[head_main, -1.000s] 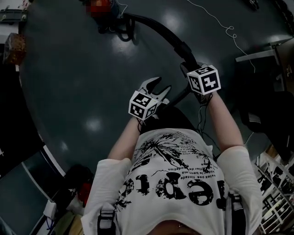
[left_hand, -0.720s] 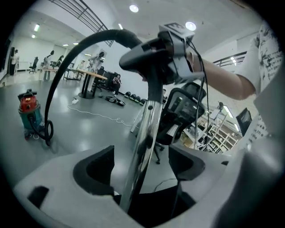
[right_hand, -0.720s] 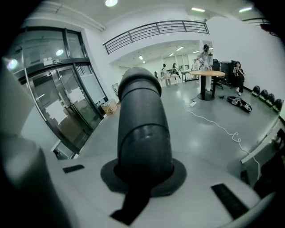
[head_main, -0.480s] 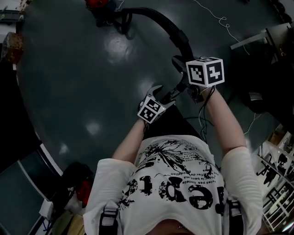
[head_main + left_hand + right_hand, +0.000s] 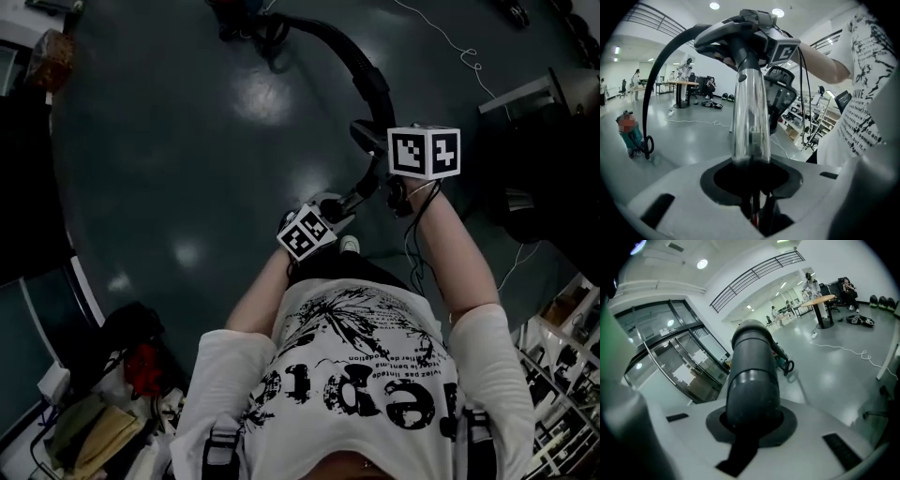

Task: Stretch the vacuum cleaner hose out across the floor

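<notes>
Two-handed hold, probably so the pull runs straight along the wand. The right claw (image 5: pixel 373 141) is clamped tight on the dark grey plastic hose cuff (image 5: pixel 750 380). The left claw (image 5: pixel 330 204) is closing around the shiny chrome wand tube (image 5: pixel 750 117), pads seating on it. The black ribbed vacuum hose (image 5: pixel 347 52) arcs toward 11 o'clock, not yet straight.

The head view shows a dark, glossy floor (image 5: pixel 187 141), with pale light patches reflected on it. A thin white cord (image 5: pixel 457 47) is laid in loops at one o'clock. The grey edge of a bench (image 5: pixel 525 94) is seen at two o'clock, wire shelving (image 5: pixel 562 370) at four o'clock and a heap of bags and cloth (image 5: pixel 94 422) at eight o'clock. In the right gripper view, glass doors (image 5: pixel 679 366) are shown at nine o'clock and a balcony railing (image 5: pixel 754 270) at twelve o'clock.
</notes>
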`<act>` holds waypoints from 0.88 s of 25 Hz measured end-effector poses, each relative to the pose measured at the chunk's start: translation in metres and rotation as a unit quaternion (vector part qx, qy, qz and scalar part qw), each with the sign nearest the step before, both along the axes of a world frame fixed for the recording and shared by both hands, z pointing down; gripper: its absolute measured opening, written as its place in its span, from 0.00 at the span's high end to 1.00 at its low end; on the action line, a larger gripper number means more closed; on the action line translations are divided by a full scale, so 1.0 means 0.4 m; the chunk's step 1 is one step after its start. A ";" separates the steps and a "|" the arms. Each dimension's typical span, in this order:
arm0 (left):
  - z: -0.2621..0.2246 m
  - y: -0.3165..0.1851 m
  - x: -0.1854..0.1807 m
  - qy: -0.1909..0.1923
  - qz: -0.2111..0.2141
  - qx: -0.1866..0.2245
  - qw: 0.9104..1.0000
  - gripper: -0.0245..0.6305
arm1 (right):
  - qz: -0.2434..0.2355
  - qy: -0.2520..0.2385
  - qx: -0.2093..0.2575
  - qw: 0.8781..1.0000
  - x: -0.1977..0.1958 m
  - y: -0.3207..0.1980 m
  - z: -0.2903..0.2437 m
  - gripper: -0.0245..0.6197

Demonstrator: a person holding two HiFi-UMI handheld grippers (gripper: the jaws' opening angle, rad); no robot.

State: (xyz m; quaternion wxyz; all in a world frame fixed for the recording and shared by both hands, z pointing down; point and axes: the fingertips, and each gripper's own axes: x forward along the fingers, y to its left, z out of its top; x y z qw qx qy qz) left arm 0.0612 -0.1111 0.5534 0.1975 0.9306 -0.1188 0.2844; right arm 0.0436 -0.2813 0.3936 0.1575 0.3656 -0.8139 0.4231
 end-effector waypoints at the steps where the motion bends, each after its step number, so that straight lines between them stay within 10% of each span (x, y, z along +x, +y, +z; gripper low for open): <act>1: -0.004 0.023 0.003 -0.002 -0.003 0.001 1.000 0.77 | -0.001 -0.006 -0.001 1.000 0.006 0.023 0.003 0.91; 11: -0.038 0.240 -0.019 0.035 0.011 -0.082 0.996 0.77 | 0.006 -0.049 -0.045 0.998 -0.038 0.177 0.020 0.91; 22: -0.091 0.504 -0.199 0.022 0.117 -0.114 0.986 0.77 | 0.132 -0.107 -0.066 0.983 -0.078 0.427 0.007 0.90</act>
